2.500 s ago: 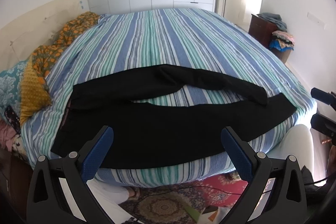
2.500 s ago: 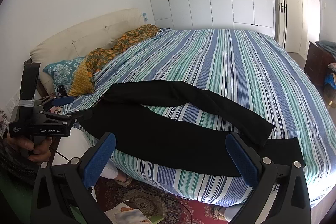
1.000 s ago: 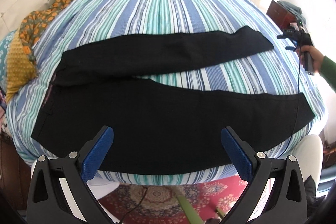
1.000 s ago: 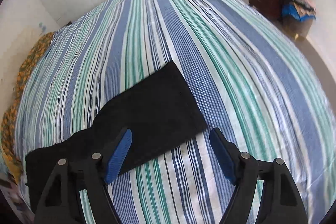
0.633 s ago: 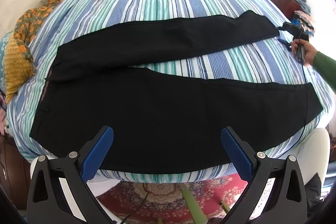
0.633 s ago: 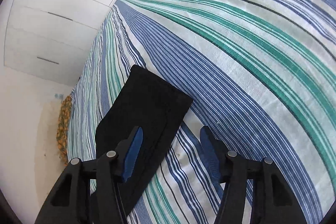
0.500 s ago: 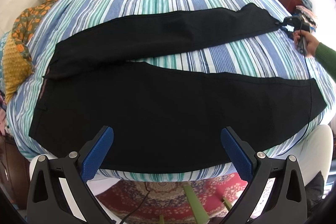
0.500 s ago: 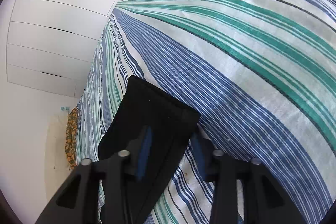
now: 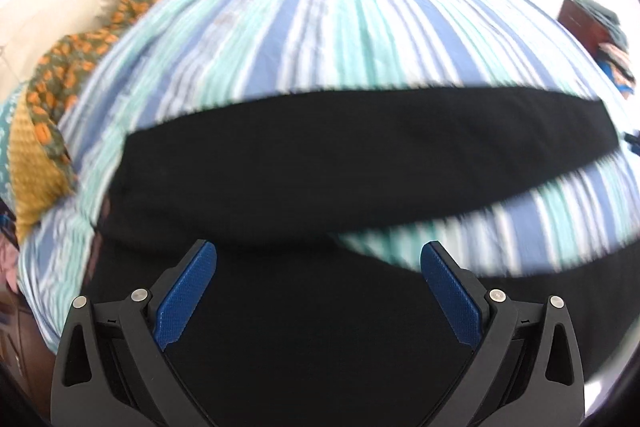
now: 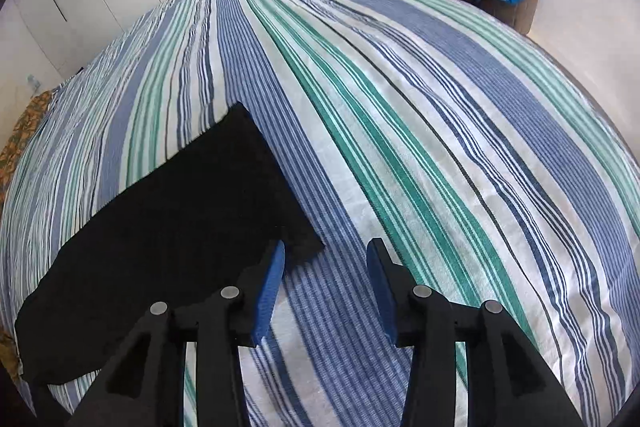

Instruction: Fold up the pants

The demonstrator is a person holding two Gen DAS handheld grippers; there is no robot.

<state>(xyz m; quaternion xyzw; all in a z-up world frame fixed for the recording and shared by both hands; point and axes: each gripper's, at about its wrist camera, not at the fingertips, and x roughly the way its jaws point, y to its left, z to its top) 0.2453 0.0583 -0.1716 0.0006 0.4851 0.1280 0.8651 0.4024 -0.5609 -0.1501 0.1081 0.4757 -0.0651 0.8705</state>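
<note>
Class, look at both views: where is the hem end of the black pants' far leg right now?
In the right wrist view, the hem lies flat on the striped bedspread, lower left of centre, just ahead of the right hand-held gripper.

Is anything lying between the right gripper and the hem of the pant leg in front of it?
Nothing visible. The right gripper is open at the corner of the black pants hem, with only bare striped bedspread between its fingers.

Black pants (image 9: 360, 163) on a bed (image 10: 400, 107) striped blue, teal and white. Orange-patterned blanket (image 9: 92, 51) beside a mustard pillow (image 9: 32, 183). Bright blue pads on black fingers (image 10: 268, 291).
</note>
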